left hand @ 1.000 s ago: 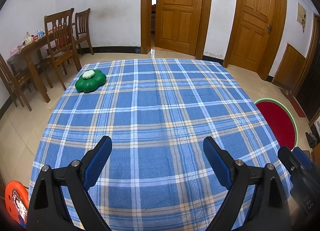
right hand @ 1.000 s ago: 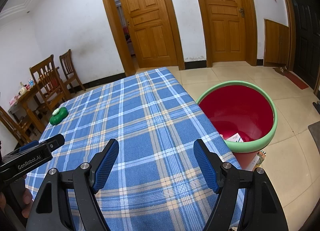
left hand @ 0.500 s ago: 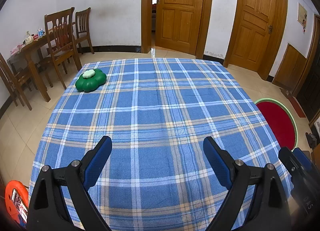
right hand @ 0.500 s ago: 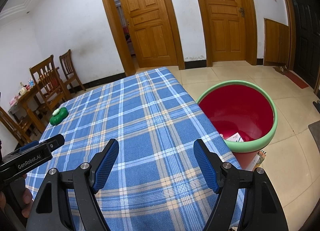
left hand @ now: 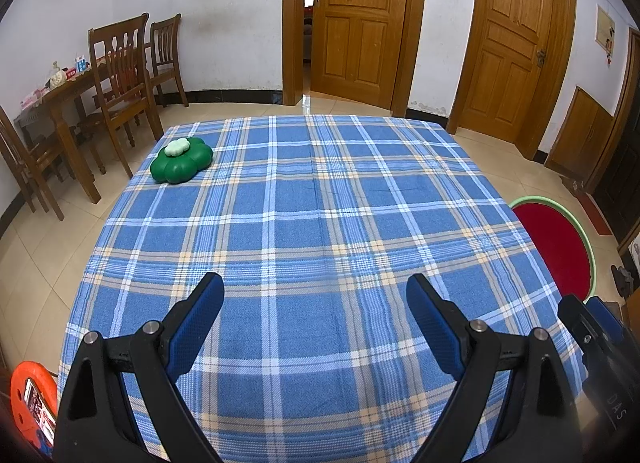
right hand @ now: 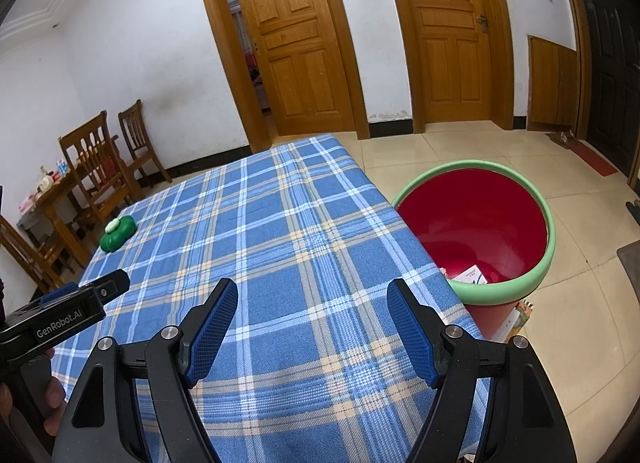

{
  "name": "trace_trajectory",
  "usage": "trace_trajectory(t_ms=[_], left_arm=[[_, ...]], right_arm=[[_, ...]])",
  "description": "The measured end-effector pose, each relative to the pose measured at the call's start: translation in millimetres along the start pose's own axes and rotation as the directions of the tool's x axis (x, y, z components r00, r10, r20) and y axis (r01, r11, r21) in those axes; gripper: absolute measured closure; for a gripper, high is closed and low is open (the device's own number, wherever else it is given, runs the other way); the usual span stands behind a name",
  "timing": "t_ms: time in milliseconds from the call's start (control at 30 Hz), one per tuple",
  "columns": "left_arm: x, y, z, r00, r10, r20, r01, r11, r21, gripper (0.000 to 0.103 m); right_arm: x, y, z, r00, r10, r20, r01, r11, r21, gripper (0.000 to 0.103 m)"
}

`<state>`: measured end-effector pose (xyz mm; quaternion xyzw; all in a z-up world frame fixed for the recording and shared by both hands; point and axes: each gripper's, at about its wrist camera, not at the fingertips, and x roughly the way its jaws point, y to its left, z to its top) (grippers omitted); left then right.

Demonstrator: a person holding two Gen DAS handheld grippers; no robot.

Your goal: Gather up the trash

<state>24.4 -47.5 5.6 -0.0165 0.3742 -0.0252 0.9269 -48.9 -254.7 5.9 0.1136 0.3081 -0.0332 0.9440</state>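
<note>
A red bin with a green rim [right hand: 476, 223] stands on the floor at the table's right side; a white box [right hand: 472, 275] lies inside it. The bin also shows in the left wrist view [left hand: 556, 247]. My left gripper [left hand: 315, 295] is open and empty above the near part of the blue plaid tablecloth [left hand: 312, 223]. My right gripper [right hand: 312, 299] is open and empty above the cloth's near right corner [right hand: 280, 243]. No loose trash shows on the cloth.
A green flower-shaped object with a pale top [left hand: 181, 159] sits at the table's far left, also in the right wrist view [right hand: 117, 231]. Wooden chairs [left hand: 120, 75] and a side table [left hand: 60, 103] stand left. An orange object [left hand: 32, 403] lies at lower left.
</note>
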Motion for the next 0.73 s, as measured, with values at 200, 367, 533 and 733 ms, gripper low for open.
trace_trajectory(t_ms=[200, 367, 533, 733], left_arm=[[0.0, 0.9, -0.7, 1.000, 0.000, -0.002, 0.000, 1.000, -0.003, 0.011], [-0.1, 1.6, -2.9, 1.000, -0.001, -0.005, 0.001, 1.000, -0.003, 0.012], [0.7, 1.5, -3.1, 1.000, -0.002, -0.008, 0.002, 1.000, -0.004, 0.012], [0.8, 1.5, -3.0, 1.000, 0.001, -0.009, -0.001, 1.000, -0.004, 0.011]], right_arm=[[-0.3, -0.3, 0.4, 1.000, 0.001, -0.001, -0.001, 1.000, -0.001, 0.025], [-0.4, -0.3, 0.7, 1.000, 0.001, -0.002, -0.001, 1.000, -0.001, 0.025], [-0.5, -0.4, -0.9, 1.000, 0.001, -0.002, -0.001, 1.000, -0.001, 0.025], [0.2, -0.4, -2.1, 1.000, 0.002, -0.005, -0.002, 1.000, -0.001, 0.025]])
